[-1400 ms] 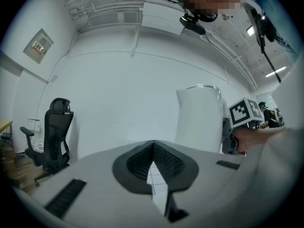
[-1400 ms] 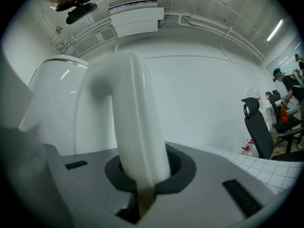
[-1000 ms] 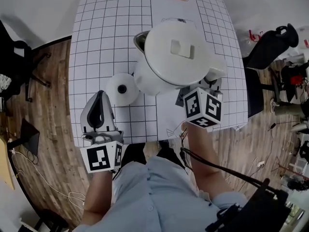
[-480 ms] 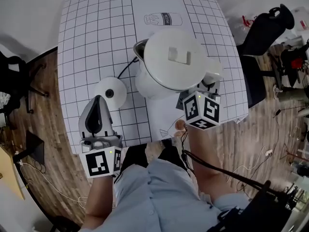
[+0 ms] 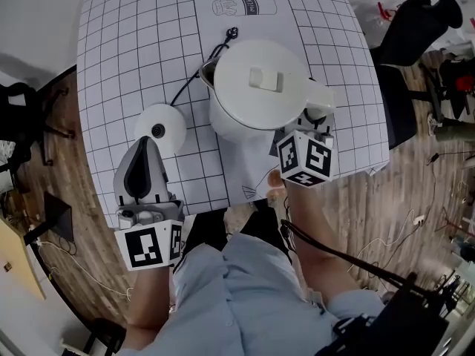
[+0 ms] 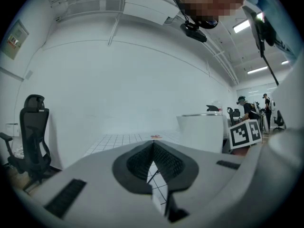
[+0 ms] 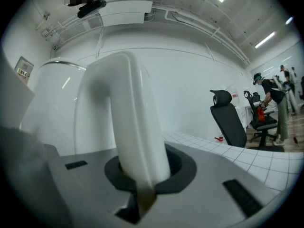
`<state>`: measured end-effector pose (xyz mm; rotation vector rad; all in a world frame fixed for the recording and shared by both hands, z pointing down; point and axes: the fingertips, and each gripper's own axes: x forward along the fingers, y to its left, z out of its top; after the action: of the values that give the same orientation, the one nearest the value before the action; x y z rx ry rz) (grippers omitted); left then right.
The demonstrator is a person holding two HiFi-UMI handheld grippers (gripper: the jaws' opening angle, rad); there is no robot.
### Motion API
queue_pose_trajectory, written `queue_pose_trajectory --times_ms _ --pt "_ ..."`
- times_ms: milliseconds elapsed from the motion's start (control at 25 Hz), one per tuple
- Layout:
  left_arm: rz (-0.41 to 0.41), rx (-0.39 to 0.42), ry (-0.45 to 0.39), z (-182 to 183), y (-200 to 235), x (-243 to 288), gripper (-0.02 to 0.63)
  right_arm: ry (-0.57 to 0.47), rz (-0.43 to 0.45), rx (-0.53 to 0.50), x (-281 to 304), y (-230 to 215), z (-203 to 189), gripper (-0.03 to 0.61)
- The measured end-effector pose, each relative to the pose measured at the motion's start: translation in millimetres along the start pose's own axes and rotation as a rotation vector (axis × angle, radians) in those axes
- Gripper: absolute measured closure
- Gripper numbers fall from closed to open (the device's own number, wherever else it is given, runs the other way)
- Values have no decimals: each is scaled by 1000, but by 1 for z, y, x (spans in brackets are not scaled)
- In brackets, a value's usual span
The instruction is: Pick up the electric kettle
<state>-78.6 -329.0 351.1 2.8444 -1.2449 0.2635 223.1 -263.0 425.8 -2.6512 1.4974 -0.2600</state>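
Note:
The white electric kettle (image 5: 256, 99) is held over the near right part of the gridded table (image 5: 133, 35), lid on, spout to the far left. My right gripper (image 5: 315, 124) is shut on its white handle (image 7: 128, 118), which fills the gap between the jaws in the right gripper view; the body (image 7: 52, 108) stands to the left. The kettle's round base disc (image 5: 159, 128) lies on the table left of it, its cord (image 5: 200, 65) running away. My left gripper (image 5: 142, 148) is just in front of the disc, shut with nothing in it. It (image 6: 153, 148) sees the kettle (image 6: 202, 132) to its right.
A milk-carton drawing (image 5: 243, 6) is printed at the table's far side. Black office chairs stand on the wooden floor, one at the right (image 5: 415, 28) and one at the left (image 5: 22, 117). People (image 7: 268, 108) stand far off in the room.
The kettle in my right gripper has come lower and no longer overlaps the base disc. My left gripper has shifted slightly left, staying shut.

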Motion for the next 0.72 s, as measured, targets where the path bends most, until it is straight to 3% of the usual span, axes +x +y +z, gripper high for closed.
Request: queue_pose_trajectory --times_ms 280,720 --pt "-6 13 32 -10 0 1 615 -2 2 -11 -2 -7 -23 548" --pt "-20 26 21 -7 -6 -7 615 -64 61 -47 -13 3 -26 540"
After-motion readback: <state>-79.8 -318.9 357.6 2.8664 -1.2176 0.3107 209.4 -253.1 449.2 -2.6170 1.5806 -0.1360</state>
